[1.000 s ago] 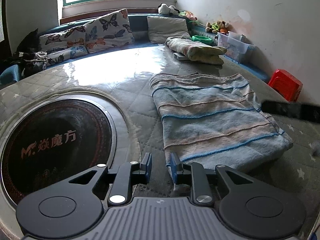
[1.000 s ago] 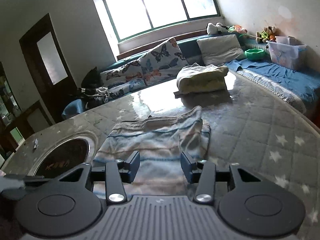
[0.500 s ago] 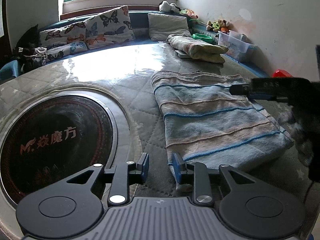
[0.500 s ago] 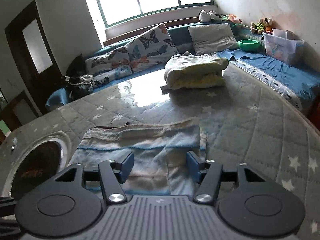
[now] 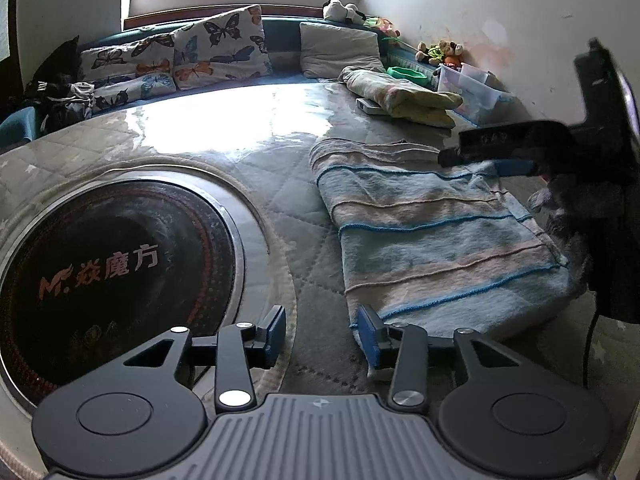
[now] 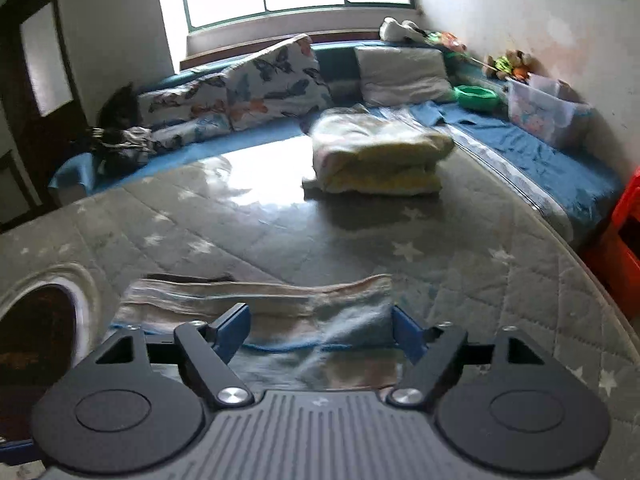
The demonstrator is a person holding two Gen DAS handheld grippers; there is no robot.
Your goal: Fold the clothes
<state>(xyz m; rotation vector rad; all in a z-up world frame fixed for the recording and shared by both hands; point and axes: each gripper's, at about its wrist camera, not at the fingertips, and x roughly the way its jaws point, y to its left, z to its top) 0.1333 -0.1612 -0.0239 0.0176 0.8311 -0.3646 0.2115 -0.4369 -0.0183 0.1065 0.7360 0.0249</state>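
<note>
A folded blue, pink and grey striped cloth (image 5: 432, 236) lies flat on the quilted table cover. My left gripper (image 5: 322, 330) is open and empty, low at the cloth's near left corner, its right pad (image 5: 370, 330) against the cloth edge. My right gripper (image 6: 320, 330) is open and empty over the cloth (image 6: 280, 312), near its far edge. The right gripper also shows in the left wrist view (image 5: 492, 160), above the cloth's far right corner.
A round black inset with red lettering (image 5: 108, 268) is set in the table at left. A folded yellow and white blanket (image 6: 376, 160) lies farther back. Butterfly cushions (image 5: 216, 56), a plastic bin (image 6: 548, 114) and a red stool (image 6: 624, 232) line the bench and the right side.
Both grippers have opened wider. The right gripper has moved forward over the cloth toward its far edge. The left gripper stays at the near left corner.
</note>
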